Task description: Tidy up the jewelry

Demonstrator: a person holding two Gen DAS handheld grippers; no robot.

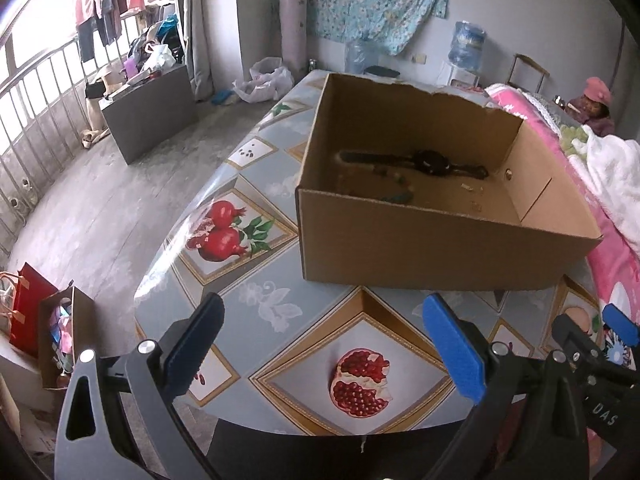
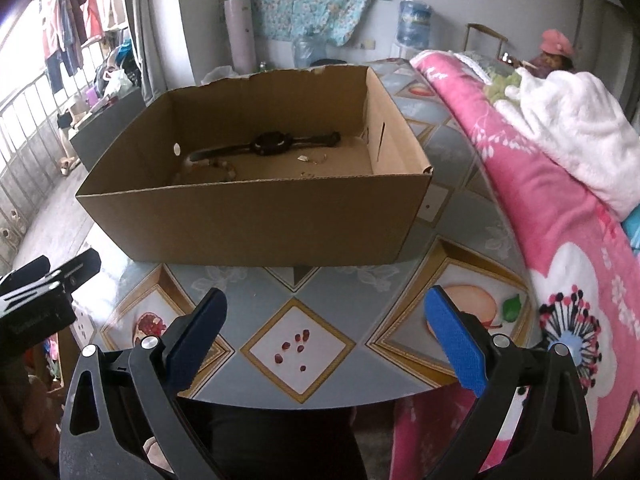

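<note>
An open cardboard box (image 1: 420,248) (image 2: 256,224) stands on the table. Inside lie a black wristwatch (image 1: 432,160) (image 2: 272,143), a beaded bracelet (image 2: 224,168) (image 1: 396,196) and small gold-coloured pieces (image 1: 472,196) (image 2: 310,159). My left gripper (image 1: 324,344) is open and empty, held over the table's near edge in front of the box. My right gripper (image 2: 326,336) is open and empty, also in front of the box; part of it shows at the right of the left wrist view (image 1: 600,344).
The table (image 1: 280,312) (image 2: 296,312) has a fruit-patterned cloth. A pink floral quilt (image 2: 560,208) (image 1: 616,248) lies along its right side. To the left are bare floor, a grey cabinet (image 1: 148,116) and bags (image 1: 36,316). A person sits at the far right (image 2: 556,52).
</note>
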